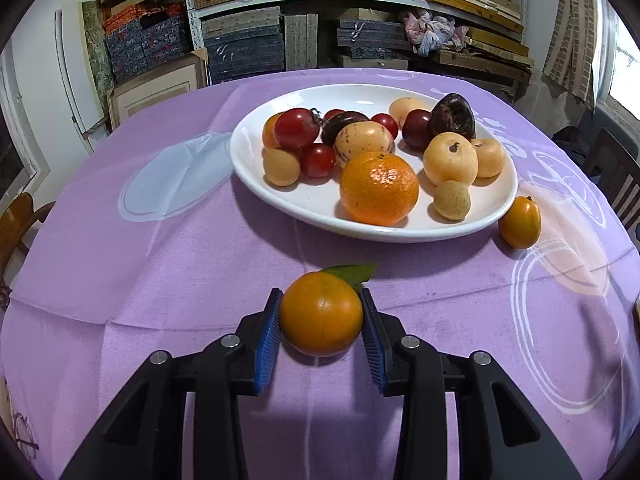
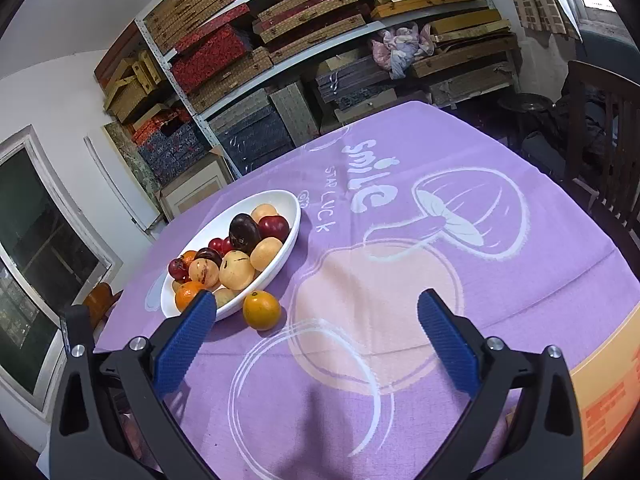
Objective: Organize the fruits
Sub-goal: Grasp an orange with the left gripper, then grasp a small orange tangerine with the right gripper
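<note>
An orange with a green leaf [image 1: 320,314] rests on the purple tablecloth [image 1: 160,260], just in front of the white oval plate [image 1: 248,168]. My left gripper [image 1: 320,294] is shut on it, one blue pad against each side. The plate holds several fruits: a tangerine [image 1: 379,188], red tomatoes, pale yellow fruits and dark purple ones. A small orange fruit [image 1: 520,222] lies on the cloth beside the plate's right end; it also shows in the right wrist view [image 2: 261,309], next to the plate [image 2: 280,200]. My right gripper [image 2: 316,320] is open over the cloth with nothing between its fingers.
Shelves stacked with boxes [image 1: 248,44] stand behind the table. A dark wooden chair [image 2: 600,140] is at the table's right side and a brown chair [image 1: 16,220] at its left. The cloth to the right of the plate carries only printed drawings.
</note>
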